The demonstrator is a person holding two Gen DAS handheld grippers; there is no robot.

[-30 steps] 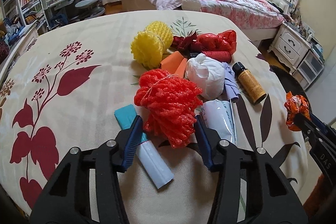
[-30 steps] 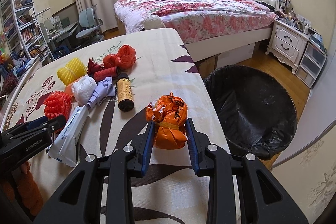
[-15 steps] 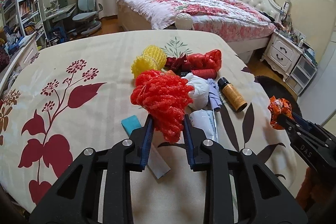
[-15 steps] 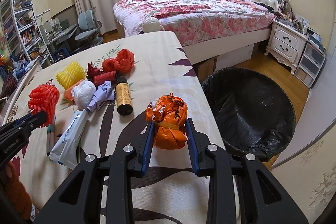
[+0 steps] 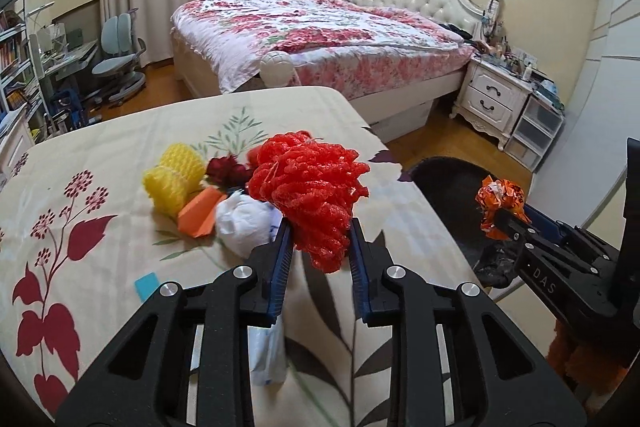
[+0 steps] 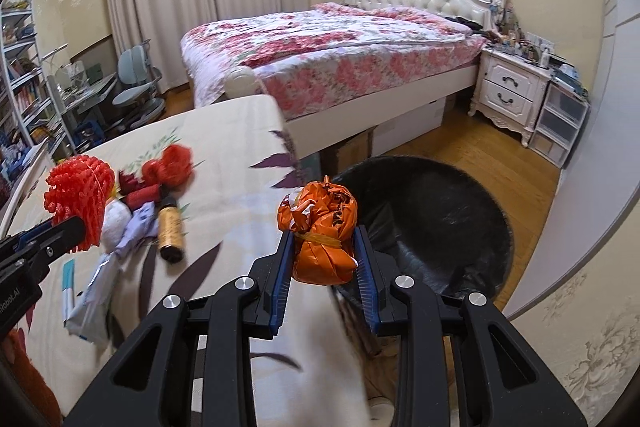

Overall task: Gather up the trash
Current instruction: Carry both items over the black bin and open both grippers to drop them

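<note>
My left gripper [image 5: 319,233] is shut on a red foam net bundle [image 5: 310,187], held up above the table; the same bundle [image 6: 78,195] shows at the left of the right wrist view. My right gripper [image 6: 325,247] is shut on an orange plastic bag wad [image 6: 320,231] tied with a yellow band, at the table's right edge beside the black-lined trash bin [image 6: 436,223]. In the left wrist view the orange wad [image 5: 500,201] hangs over the bin [image 5: 448,183].
On the floral tablecloth [image 5: 80,163] lie a yellow foam net [image 5: 172,177], an orange paper piece [image 5: 200,213], a white wad [image 5: 244,223], a brown bottle [image 6: 170,227], a red bag [image 6: 172,165] and a white tube [image 6: 90,303]. A bed [image 6: 332,47] and nightstand [image 6: 510,91] stand behind.
The left gripper closed on the red foam net and lifted it off the table toward the right. The right gripper carried the orange wad up and nearer the bin.
</note>
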